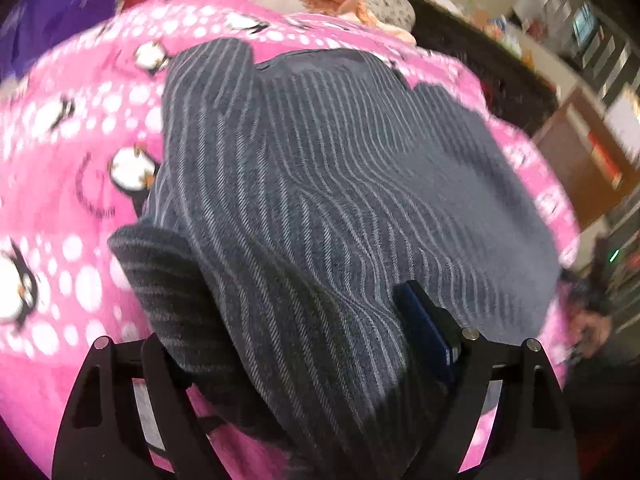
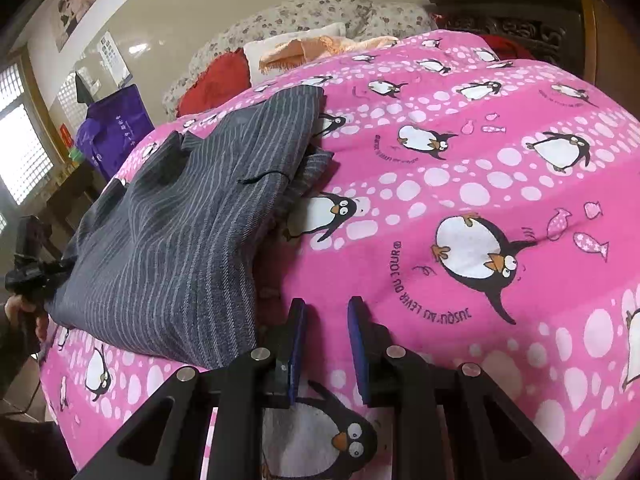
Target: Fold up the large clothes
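A dark grey striped garment (image 1: 320, 184) lies partly folded on a bed with a pink penguin blanket (image 1: 60, 200). My left gripper (image 1: 312, 344) stands wide open with a thick fold of the garment between its fingers; only the right blue pad (image 1: 424, 320) shows. In the right wrist view the garment (image 2: 172, 232) lies left of centre on the blanket (image 2: 480, 160). My right gripper (image 2: 326, 312) is open and empty, low over the blanket just right of the garment's near edge. The left gripper (image 2: 28, 276) shows at the garment's far left edge.
Pillows, a red cushion (image 2: 216, 80) and an orange cloth (image 2: 312, 50) lie at the head of the bed. A purple bag (image 2: 116, 132) stands at the left. A dark carved cabinet (image 2: 516, 16) stands behind the bed on the right.
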The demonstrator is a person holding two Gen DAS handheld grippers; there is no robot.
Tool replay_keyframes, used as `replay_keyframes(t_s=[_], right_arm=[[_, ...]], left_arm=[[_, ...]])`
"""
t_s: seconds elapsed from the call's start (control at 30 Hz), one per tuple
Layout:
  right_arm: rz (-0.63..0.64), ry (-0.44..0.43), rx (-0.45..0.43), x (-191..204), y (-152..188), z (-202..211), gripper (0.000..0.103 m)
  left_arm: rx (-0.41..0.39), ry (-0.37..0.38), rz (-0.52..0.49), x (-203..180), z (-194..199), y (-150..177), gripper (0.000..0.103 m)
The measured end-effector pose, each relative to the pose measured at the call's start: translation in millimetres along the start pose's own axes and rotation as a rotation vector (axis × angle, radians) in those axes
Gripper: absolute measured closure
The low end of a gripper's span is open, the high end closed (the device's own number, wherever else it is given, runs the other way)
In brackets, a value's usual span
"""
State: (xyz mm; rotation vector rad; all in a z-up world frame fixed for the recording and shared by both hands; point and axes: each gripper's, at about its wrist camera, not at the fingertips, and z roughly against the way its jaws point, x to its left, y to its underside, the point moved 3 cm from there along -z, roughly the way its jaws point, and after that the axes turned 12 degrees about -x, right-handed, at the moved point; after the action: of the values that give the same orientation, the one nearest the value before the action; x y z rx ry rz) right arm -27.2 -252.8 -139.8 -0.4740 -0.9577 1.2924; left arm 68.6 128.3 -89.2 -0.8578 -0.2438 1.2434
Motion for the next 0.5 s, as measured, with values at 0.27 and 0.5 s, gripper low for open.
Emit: replay_keyframes(t_s=[0.27, 0.5], right_arm=[[-0.029, -0.026, -0.002, -3.4, -0.4, 0.2, 0.081], [-0.032, -0.028, -0.002, -4.0, -0.9, 0.2, 0.081]], left_arm=[[0.001, 0.015, 0.049, 5.6, 3.5, 2.1, 0.048], [-0.027, 0.058, 0.262, 1.5, 18.2, -18.3, 0.086]])
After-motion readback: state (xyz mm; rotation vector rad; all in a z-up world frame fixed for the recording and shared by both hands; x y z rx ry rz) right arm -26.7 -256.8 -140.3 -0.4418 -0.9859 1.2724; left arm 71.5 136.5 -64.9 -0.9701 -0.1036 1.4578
